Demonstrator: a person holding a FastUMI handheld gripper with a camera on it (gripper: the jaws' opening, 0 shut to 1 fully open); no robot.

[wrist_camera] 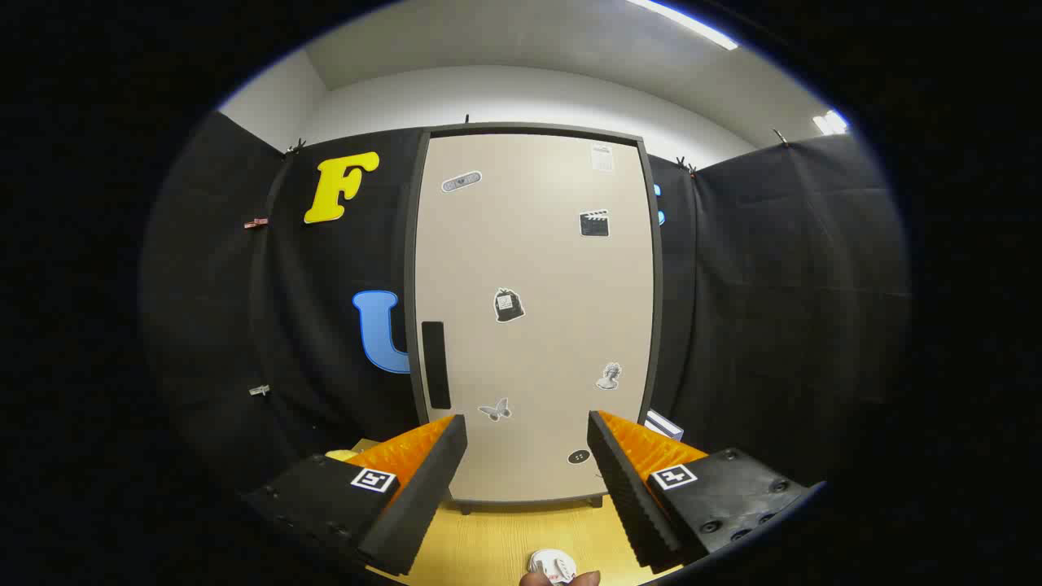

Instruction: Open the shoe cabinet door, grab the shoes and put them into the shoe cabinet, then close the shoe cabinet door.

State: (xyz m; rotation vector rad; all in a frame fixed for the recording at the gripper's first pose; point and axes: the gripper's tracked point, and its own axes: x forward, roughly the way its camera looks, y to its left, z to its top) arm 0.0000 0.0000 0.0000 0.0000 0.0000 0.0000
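Wooden tabletop (496,541) – small white round object (552,563) on it.

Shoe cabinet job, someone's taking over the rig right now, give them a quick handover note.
Gripper: jaws open, holding nothing, aimed straight at the shoe cabinet.
Shoe cabinet: stands on the wooden surface beyond the jaws, against the black cloth wall. Its door is shut; the dark vertical handle sits near the door's left edge, just above the left finger.
Shoes: a small white item lies close in front between the fingers, too cropped to tell what it is.
Done: nothing yet, judging by the shut door.
Left: open the door by the handle, grab the shoes, put them inside, close the door.
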